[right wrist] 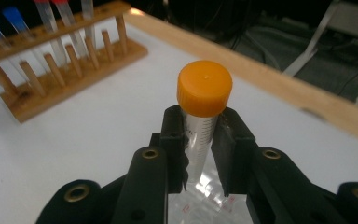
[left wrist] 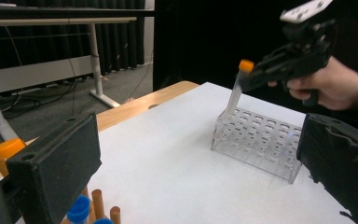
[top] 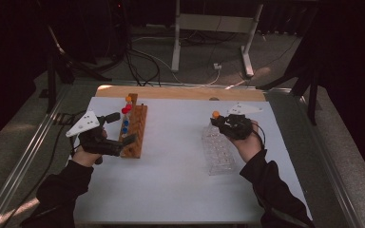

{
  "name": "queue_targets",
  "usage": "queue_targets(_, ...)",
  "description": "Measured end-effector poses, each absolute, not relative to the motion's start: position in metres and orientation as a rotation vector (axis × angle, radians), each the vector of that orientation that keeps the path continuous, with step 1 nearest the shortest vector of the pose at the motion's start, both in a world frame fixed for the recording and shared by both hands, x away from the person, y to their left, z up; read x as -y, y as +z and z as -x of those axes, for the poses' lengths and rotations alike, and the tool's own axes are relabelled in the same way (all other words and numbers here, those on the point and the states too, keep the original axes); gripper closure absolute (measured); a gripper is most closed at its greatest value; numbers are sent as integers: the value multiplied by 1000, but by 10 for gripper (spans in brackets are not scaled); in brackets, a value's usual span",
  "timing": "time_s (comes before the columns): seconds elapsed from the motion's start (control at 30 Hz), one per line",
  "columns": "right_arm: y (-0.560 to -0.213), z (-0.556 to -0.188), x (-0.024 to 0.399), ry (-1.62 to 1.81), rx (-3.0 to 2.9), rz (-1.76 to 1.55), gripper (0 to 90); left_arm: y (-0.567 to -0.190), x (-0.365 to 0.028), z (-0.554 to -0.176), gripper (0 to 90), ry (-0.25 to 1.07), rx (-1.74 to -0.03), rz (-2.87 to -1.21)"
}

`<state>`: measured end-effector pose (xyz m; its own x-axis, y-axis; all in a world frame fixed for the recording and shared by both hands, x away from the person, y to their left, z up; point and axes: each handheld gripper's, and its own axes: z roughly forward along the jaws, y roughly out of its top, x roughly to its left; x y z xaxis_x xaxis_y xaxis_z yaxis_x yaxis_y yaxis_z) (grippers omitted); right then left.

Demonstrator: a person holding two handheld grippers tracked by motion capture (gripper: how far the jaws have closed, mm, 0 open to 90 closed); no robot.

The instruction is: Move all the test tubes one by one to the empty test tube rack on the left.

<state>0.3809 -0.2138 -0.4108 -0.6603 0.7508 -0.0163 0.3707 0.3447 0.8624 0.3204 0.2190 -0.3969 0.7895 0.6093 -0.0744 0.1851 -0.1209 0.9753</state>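
While the right gripper sits right of centre in the high view, its jaws are clamped on a clear tube just under its orange cap, and the right gripper view shows both black pads pressed flat against the tube's sides, cap poking out above them. Look at the left gripper view: the tube leans in the upper right of the frame, its lower end at the near corner of the clear rack, though whether the tip is still inside a hole I cannot tell. That rack lies on the white table below the right hand in the high view. Over at the left of that frame, the left gripper has its jaws spread apart with nothing between them, hanging right beside the wooden rack; one jaw lies over the rack's near end, but touching or not, I cannot tell. Red, blue and orange-capped tubes stand in the wooden rack, and in the upper left of the right gripper view the blue and red ones rise between its pegs. The left hand grips the tool from below, dark sleeve running to the bottom edge. Beyond the table, a desk frame and cables lie on the floor.
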Motion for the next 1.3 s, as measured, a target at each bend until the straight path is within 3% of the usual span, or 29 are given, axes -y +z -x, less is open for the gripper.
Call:
queue_targets(0.33, -376, -358, 202, 1358, -2190, -839, 751, -388, -204, -320, 6, 372, -607, -1703)
queue_targets(0.77, -391, -322, 149, 1377, -2391, -605, 752, -387, -149, -312, 7, 254, -504, -1822)
queue_targets(1.03, -404, -314, 129, 1388, -2477, -544, 752, -394, -120, -307, 181, 265, -432, -1861)
queue_targets(1.13, -405, -313, 125, 1396, -2489, -539, 752, -397, -114, -307, 338, 279, -413, -1865)
queue_targets(1.3, -405, -313, 122, 1393, -2497, -533, 752, -396, -108, -310, 504, 287, -402, -1859)
